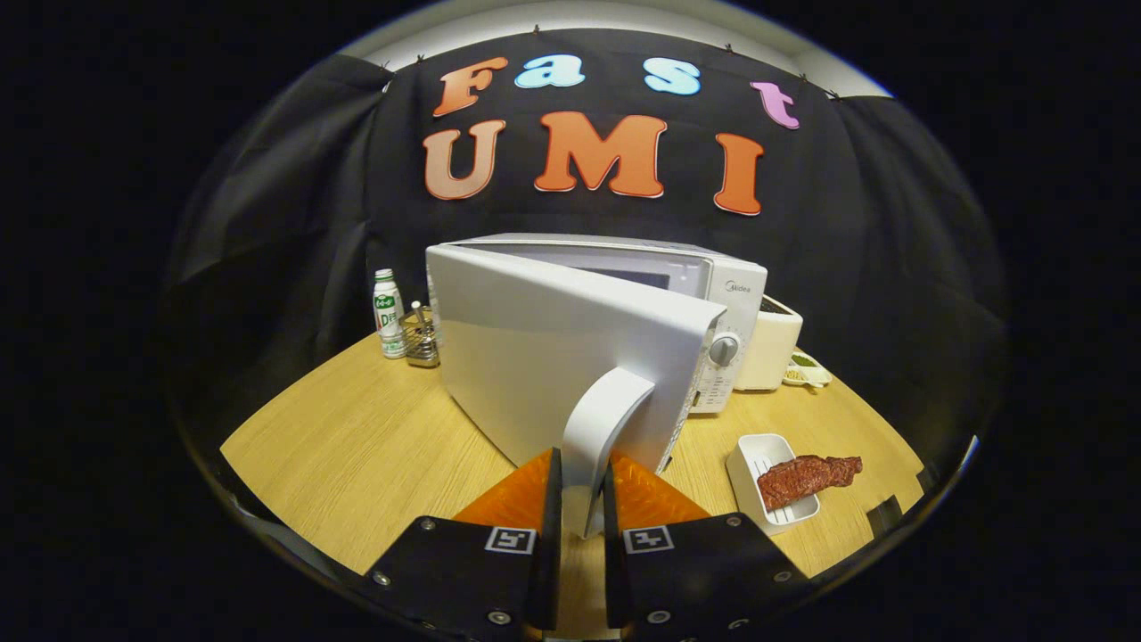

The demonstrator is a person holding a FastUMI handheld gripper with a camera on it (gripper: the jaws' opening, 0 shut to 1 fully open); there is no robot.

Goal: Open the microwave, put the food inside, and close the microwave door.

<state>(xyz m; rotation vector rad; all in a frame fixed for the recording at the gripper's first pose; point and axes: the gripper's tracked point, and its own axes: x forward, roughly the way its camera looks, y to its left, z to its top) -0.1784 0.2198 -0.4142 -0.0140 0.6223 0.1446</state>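
A white microwave [713, 294] stands on the wooden table [357, 446]. Its door [553, 357] is swung partly open toward me, hiding most of the cavity. My gripper [584, 486] is shut on the door's white handle [606, 419], one finger on each side of it. To the right of the fingers, a slab of red meat [807, 477] lies across a small white tray [758, 473] on the table.
A white bottle with a green label [388, 314] and a metal wire holder [422, 341] stand behind the door on the left. A cream toaster-like appliance [771, 343] and a small dish [807, 368] sit right of the microwave.
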